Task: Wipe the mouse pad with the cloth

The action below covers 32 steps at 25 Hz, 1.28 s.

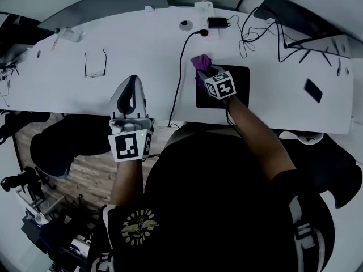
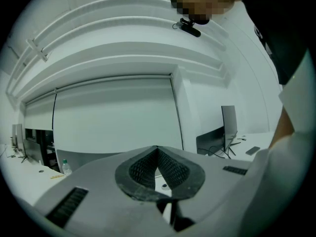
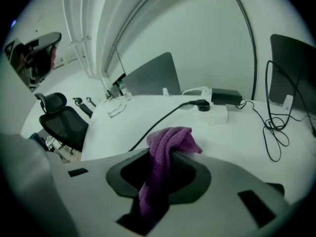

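Closest in, the left gripper hangs at the near edge of the white table. Its jaws are pressed together tip to tip with nothing between them, and it points out level across the room. Below and to the left of it, a black office chair sits on the wooden floor.

Moving further in, the right gripper reaches over the table on an outstretched arm, angled downward. Its jaws are clamped on the purple cloth. The fabric runs up through the pads and bunches out past the tips in a loose fold.

In the head view, that bunch sits at the far-left corner of the black mouse pad, and the gripper body covers the pad's left part. The pad lies flat near the table's front edge. From this angle I can't say whether the cloth is touching the pad or is just above it.

Just left of the pad, a black cable runs from the front edge up to a white power strip at the back. A pair of glasses lies well to the left, and a dark phone lies to the right.
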Each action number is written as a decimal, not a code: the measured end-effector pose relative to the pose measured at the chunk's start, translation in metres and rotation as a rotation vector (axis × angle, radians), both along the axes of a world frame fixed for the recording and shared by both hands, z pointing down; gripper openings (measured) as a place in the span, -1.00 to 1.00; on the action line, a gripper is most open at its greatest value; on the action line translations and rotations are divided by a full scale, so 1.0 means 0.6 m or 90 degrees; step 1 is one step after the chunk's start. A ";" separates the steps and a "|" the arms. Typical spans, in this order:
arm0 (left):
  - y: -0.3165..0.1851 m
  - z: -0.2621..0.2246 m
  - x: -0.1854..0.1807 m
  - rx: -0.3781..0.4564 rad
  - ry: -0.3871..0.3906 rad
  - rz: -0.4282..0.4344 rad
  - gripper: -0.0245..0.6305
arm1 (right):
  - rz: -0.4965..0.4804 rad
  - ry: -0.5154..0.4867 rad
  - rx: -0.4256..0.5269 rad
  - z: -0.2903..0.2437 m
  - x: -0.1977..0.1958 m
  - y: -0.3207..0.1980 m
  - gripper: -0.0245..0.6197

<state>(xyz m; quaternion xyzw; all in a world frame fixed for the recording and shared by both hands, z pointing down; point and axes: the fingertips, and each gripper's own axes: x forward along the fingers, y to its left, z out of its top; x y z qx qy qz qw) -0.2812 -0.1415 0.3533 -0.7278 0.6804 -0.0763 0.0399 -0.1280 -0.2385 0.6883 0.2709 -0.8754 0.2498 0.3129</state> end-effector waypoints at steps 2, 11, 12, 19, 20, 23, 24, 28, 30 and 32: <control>0.004 -0.003 0.003 -0.001 0.004 -0.009 -0.92 | -0.017 0.033 -0.009 0.024 -0.003 0.007 -0.62; -0.004 0.006 0.031 -0.018 0.003 -0.006 -0.92 | -0.059 0.117 -0.007 0.079 0.012 0.005 -0.62; -0.006 0.006 0.035 -0.020 0.006 -0.004 -0.92 | -0.063 0.121 -0.003 0.085 0.016 0.003 -0.62; -0.026 0.000 0.070 -0.013 -0.003 0.027 -0.92 | -0.042 0.138 -0.008 0.090 0.074 -0.005 -0.62; -0.028 0.001 0.073 -0.015 0.000 0.028 -0.92 | -0.040 0.141 -0.006 0.091 0.080 -0.006 -0.62; -0.035 0.000 0.088 -0.014 0.002 0.041 -0.92 | -0.037 0.147 -0.006 0.091 0.097 -0.007 -0.62; -0.036 -0.001 0.093 -0.012 0.000 0.046 -0.92 | -0.033 0.148 -0.008 0.091 0.104 -0.007 -0.62; -0.041 -0.002 0.103 -0.011 0.000 0.058 -0.92 | -0.016 0.151 -0.007 0.092 0.127 -0.011 -0.62; -0.041 -0.001 0.107 -0.013 0.000 0.061 -0.92 | -0.010 0.156 -0.005 0.092 0.139 -0.011 -0.62; -0.044 -0.001 0.113 -0.013 0.000 0.066 -0.92 | -0.007 0.161 -0.002 0.093 0.151 -0.014 -0.62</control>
